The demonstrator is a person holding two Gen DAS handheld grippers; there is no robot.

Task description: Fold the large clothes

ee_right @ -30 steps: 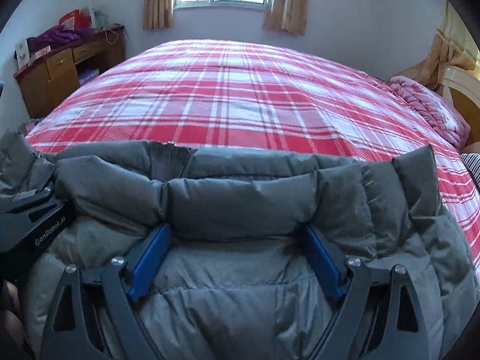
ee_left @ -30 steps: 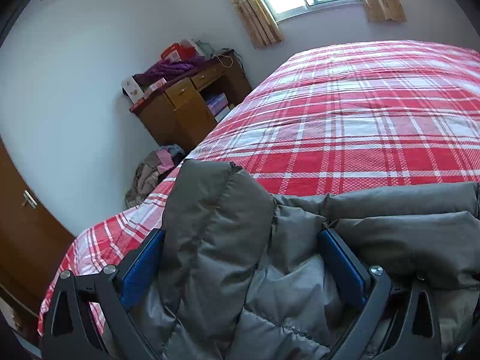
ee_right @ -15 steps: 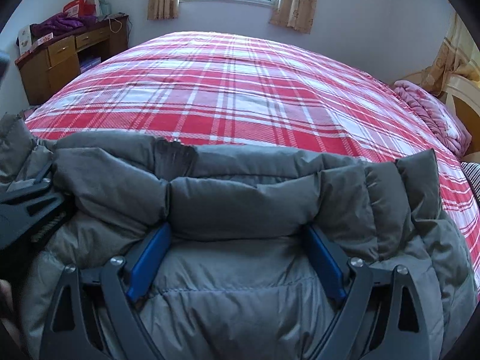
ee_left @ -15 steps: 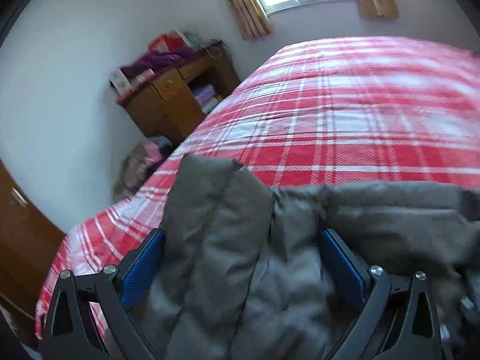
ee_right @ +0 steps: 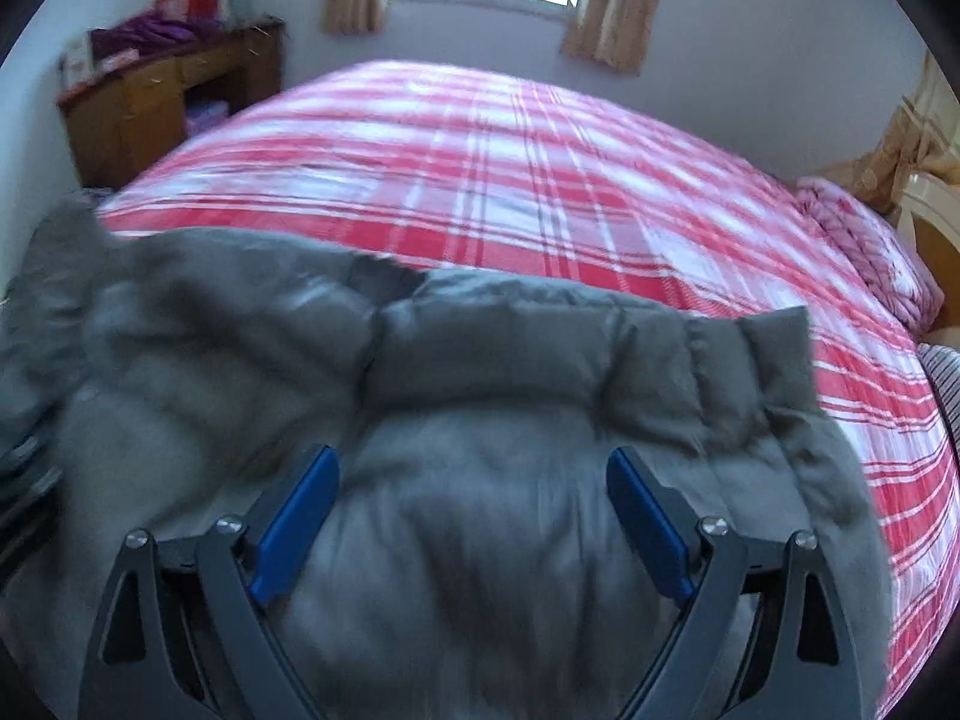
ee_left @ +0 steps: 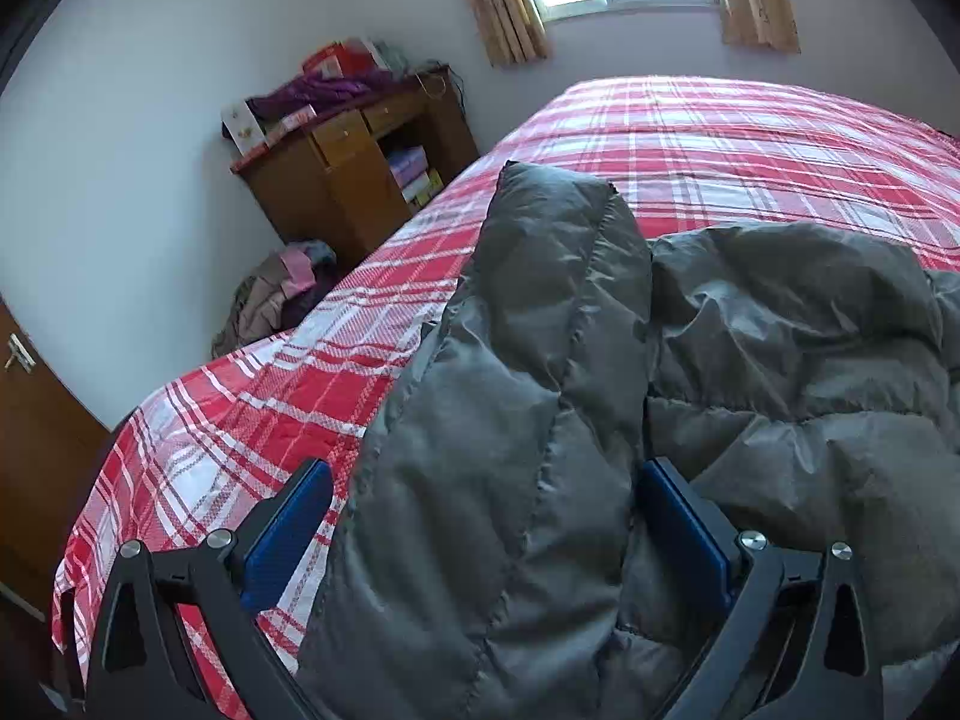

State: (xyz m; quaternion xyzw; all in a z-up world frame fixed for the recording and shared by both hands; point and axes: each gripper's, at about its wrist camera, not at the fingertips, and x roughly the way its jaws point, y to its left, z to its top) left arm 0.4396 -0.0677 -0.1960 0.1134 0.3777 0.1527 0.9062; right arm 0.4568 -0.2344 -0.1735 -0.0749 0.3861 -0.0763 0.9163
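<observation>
Grey padded jacket part-folded at the near edge of the bed

The jacket (ee_left: 600, 420) lay bunched on the red checked bed (ee_left: 690, 144), one quilted flap doubled over the body, so the fold looked begun but far from neat; squaring and further folds remained. Puffy, stitched in bands, it seemed springy. The left tool (ee_left: 486, 516) stood apart with a thick flap between its pads; the right tool (ee_right: 474, 498) was spread wide over the jacket's bulk.
</observation>
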